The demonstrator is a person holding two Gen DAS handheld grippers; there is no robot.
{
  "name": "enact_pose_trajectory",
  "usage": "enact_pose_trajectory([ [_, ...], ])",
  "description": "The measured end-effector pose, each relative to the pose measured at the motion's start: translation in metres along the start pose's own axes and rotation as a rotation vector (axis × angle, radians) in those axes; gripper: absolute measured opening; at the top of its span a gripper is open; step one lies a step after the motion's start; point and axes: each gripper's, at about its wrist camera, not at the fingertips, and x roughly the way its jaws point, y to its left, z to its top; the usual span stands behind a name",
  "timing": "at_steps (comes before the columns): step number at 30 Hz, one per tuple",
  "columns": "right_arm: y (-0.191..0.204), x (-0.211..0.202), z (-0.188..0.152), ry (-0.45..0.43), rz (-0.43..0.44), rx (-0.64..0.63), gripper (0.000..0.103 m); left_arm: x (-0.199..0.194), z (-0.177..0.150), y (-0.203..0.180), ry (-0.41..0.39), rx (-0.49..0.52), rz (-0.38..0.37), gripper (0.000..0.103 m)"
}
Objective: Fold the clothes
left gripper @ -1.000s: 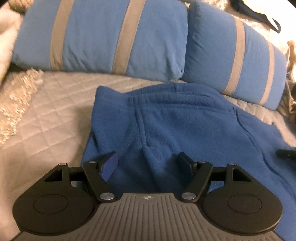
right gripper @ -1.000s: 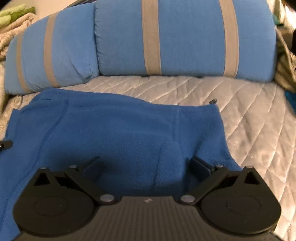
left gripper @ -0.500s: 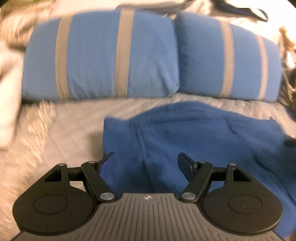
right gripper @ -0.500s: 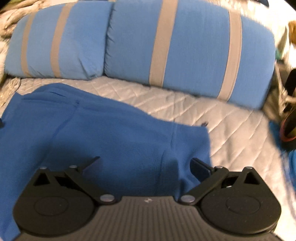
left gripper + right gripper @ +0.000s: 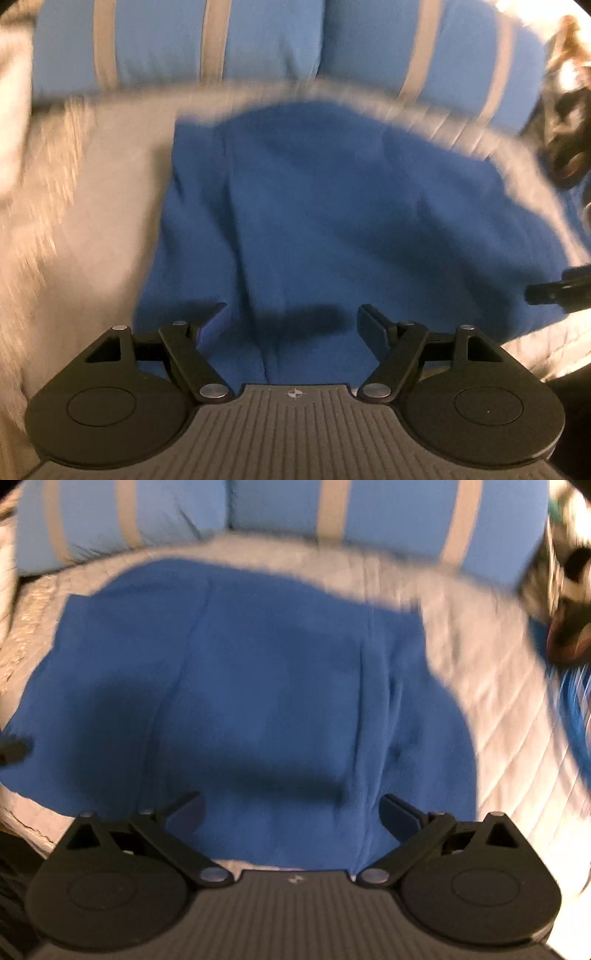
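Note:
A blue fleece garment (image 5: 332,203) lies spread on a grey quilted bedspread (image 5: 110,184); both views are motion-blurred. My left gripper (image 5: 291,314) hovers over the garment's left part, its jaws opening with nothing between them. In the right wrist view the garment (image 5: 258,664) fills the middle, and my right gripper (image 5: 290,801) hangs open above its near edge, empty. A lengthwise seam or fold (image 5: 362,709) runs down the garment's right part. The right gripper's fingertip (image 5: 554,291) shows at the right edge of the left wrist view.
Two blue pillows with grey stripes (image 5: 258,37) line the far side of the bed (image 5: 388,506). A cream fringed throw (image 5: 37,166) lies at the left. Dark objects, one reddish (image 5: 569,638), sit past the bed's right side. The bedspread (image 5: 498,738) drops off at the near left.
Both grippers have risen away from the garment and tipped further downward, so more of the garment shows beneath them. The pillows have slid to the top of both views.

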Motion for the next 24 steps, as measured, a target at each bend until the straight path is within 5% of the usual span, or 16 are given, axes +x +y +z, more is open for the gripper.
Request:
enact_pose_trajectory([
  [4, -0.008, 0.057, 0.004, 0.087, 0.026, 0.025, 0.102, 0.035, -0.002, 0.003, -0.015, -0.008, -0.068, 0.103],
  [8, -0.004, 0.055, -0.002, 0.055, 0.007, 0.022, 0.102, 0.037, -0.010, -0.011, -0.071, 0.011, 0.001, 0.103],
  [16, -0.005, 0.053, -0.014, 0.012, 0.005, 0.037, 0.102, 0.036, -0.008, -0.009, -0.071, 0.008, -0.007, 0.103],
  [24, 0.009, 0.049, -0.025, -0.034, -0.075, 0.018, 0.102, 0.041, -0.018, -0.042, -0.133, 0.051, 0.156, 0.103],
])
